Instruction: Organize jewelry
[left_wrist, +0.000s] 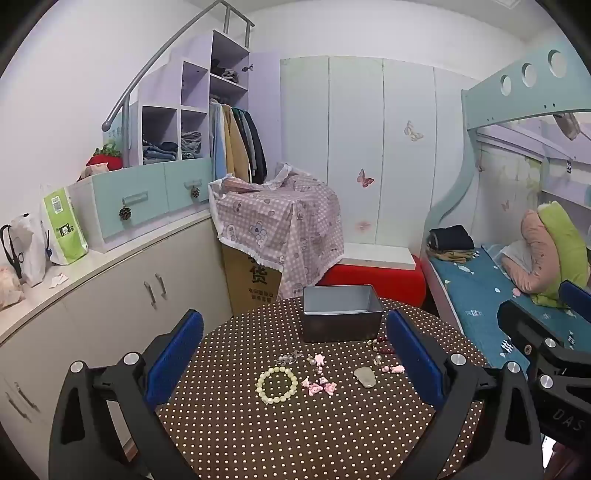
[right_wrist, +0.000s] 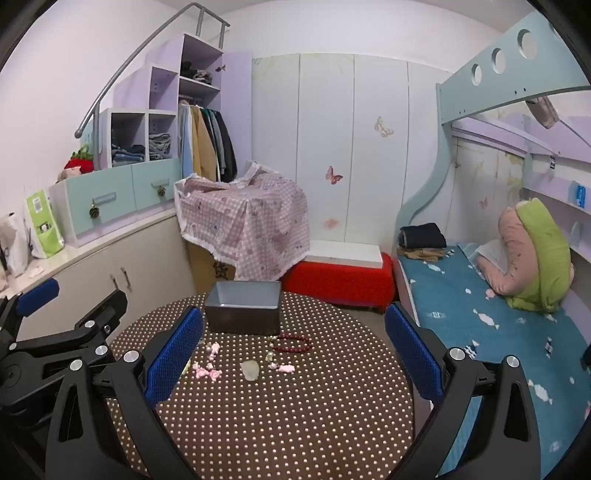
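Observation:
A grey metal box (left_wrist: 341, 314) (right_wrist: 243, 308) stands open at the far side of the round dotted table (left_wrist: 295, 435) (right_wrist: 280, 424). In front of it lie a pale bead bracelet (left_wrist: 277, 385), a dark red bead bracelet (right_wrist: 293, 343) (left_wrist: 384, 341), pink star-shaped pieces (left_wrist: 319, 386) (right_wrist: 207, 372), a flat grey-green stone (left_wrist: 365, 377) (right_wrist: 250, 370) and small silver trinkets (left_wrist: 288, 358). My left gripper (left_wrist: 295, 358) is open and empty above the jewelry. My right gripper (right_wrist: 293, 350) is open and empty, also above the table.
A white cabinet counter (left_wrist: 92, 266) with bags runs along the left. A cloth-covered box (left_wrist: 280, 221) and a red bench (left_wrist: 373, 284) stand behind the table. A bunk bed with a blue sheet (right_wrist: 480, 314) is to the right.

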